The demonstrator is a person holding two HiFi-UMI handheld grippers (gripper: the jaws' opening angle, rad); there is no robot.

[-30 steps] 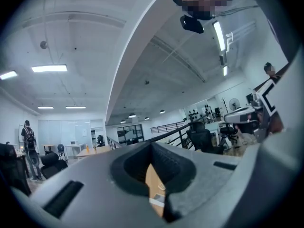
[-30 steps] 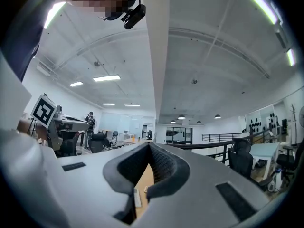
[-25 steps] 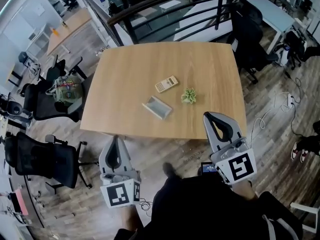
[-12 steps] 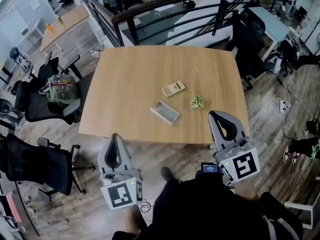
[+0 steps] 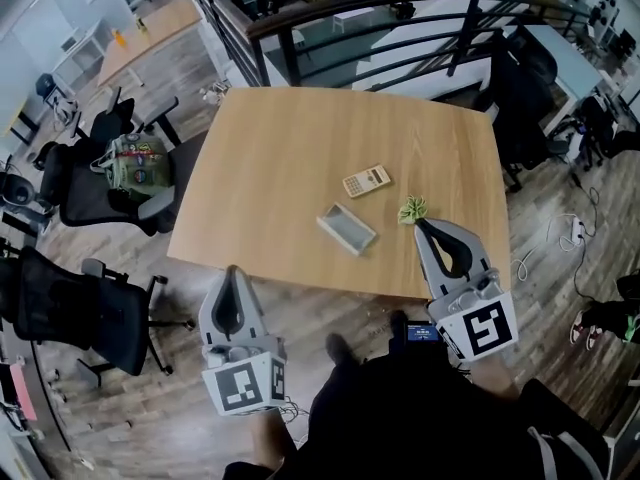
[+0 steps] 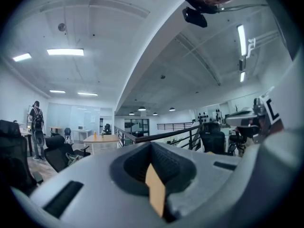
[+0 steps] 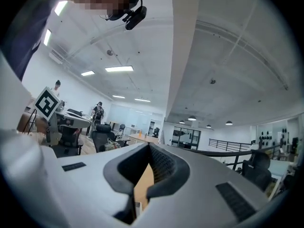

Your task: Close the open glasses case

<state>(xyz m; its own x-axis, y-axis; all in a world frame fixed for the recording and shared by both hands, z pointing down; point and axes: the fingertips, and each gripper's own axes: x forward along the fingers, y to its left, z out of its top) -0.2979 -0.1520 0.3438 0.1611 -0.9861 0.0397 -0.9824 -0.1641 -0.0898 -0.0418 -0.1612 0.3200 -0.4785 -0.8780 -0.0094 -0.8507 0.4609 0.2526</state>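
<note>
The open grey glasses case lies on the wooden table, near its front edge, with its hollow side up. My right gripper is shut and empty, its tip over the table's front edge just right of the case and beside a small green plant-like object. My left gripper hangs off the table in front of its edge, left of the case, jaws together with nothing held. In the left gripper view the closed left gripper shows only a tan sliver of table; the right gripper in its own view shows the same.
A beige calculator lies behind the case. Black office chairs stand left of the table, one with a green bag. A dark railing runs behind the table. Cables and a power strip lie on the floor at right.
Both grippers have moved forward toward the table. The right tip now reaches over the front edge beside the green object; the left stays short of the edge. Jaws unchanged.
</note>
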